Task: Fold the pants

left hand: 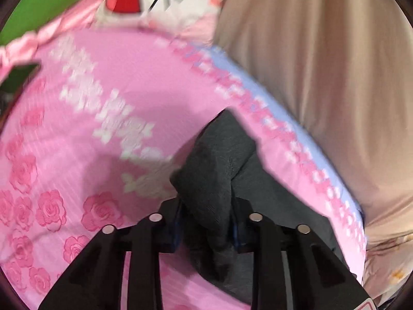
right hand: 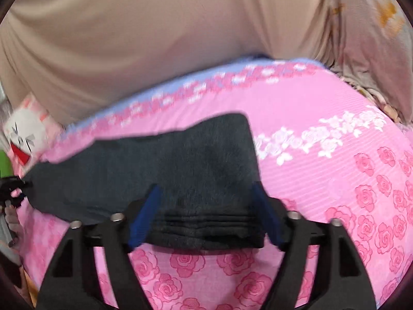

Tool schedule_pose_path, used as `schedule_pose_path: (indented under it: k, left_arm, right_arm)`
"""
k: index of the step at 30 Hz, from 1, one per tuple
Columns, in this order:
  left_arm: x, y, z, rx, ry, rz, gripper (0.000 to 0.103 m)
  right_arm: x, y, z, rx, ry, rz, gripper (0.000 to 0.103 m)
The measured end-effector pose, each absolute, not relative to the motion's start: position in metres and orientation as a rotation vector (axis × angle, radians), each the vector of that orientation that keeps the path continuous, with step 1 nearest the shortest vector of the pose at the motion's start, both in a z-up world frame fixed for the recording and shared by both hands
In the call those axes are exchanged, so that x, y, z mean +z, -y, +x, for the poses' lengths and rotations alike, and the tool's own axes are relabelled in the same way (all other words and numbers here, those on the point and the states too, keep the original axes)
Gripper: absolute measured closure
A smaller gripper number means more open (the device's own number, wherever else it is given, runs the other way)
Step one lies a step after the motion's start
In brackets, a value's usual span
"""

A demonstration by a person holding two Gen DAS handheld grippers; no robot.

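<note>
The dark grey pants point(right hand: 160, 165) lie folded on the pink rose-print bedsheet point(right hand: 322, 180), stretching from the centre to the left. My right gripper point(right hand: 206, 196) is open, its blue-padded fingers point(right hand: 147, 214) on either side of the thick folded waistband end. My left gripper point(left hand: 207, 217) is shut on a bunched end of the pants point(left hand: 214, 165) and holds it just above the sheet point(left hand: 77, 129). The left gripper also shows at the far left edge of the right wrist view point(right hand: 13, 188).
A beige curtain or cover point(right hand: 155, 31) hangs behind the bed. A white and red plush toy point(right hand: 23, 134) sits at the bed's far left corner. A green object point(left hand: 44, 2) lies beyond it. A flowered cloth point(right hand: 374, 38) is at the right.
</note>
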State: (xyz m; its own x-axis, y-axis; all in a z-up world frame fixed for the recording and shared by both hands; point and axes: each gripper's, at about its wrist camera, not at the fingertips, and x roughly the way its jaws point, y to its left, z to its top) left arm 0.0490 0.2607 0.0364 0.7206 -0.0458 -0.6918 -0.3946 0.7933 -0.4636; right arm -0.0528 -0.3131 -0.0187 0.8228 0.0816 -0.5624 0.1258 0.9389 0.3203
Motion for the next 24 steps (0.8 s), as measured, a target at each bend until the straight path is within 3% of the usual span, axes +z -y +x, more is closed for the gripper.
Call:
schedule_pose_path:
  k: [6, 10, 15, 19, 20, 22, 23, 24]
  left_arm:
    - [0.137, -0.156, 0.040, -0.011, -0.604, -0.426, 0.086]
    - [0.173, -0.066, 0.036, -0.166, -0.580, -0.301, 0.086]
    - [0.170, 0.025, 0.033, -0.322, -0.616, -0.202, 0.086]
    - [0.124, 0.089, 0.038, -0.400, -0.771, -0.136, 0.084]
    - [0.111, 0.098, 0.039, -0.412, -0.809, -0.121, 0.081]
    - [0.085, 0.112, 0.039, -0.465, -0.879, -0.105, 0.062]
    - [0.077, 0.112, 0.037, -0.494, -0.900, -0.119, 0.047]
    - [0.074, 0.112, 0.035, -0.495, -0.899, -0.127, 0.043]
  right_arm:
    - [-0.016, 0.317, -0.053, -0.001, -0.592, 0.384, 0.025]
    - [-0.014, 0.317, -0.057, 0.022, -0.573, 0.395, 0.024]
    - [-0.014, 0.320, -0.058, 0.061, -0.562, 0.420, 0.021]
    - [-0.014, 0.321, -0.056, 0.095, -0.574, 0.433, 0.020]
    - [-0.015, 0.321, -0.056, 0.103, -0.578, 0.436, 0.019]
    - [-0.015, 0.322, -0.055, 0.120, -0.586, 0.445, 0.018]
    - [-0.015, 0.322, -0.054, 0.126, -0.591, 0.449, 0.018]
    - [-0.016, 0.322, -0.053, 0.137, -0.600, 0.456, 0.018]
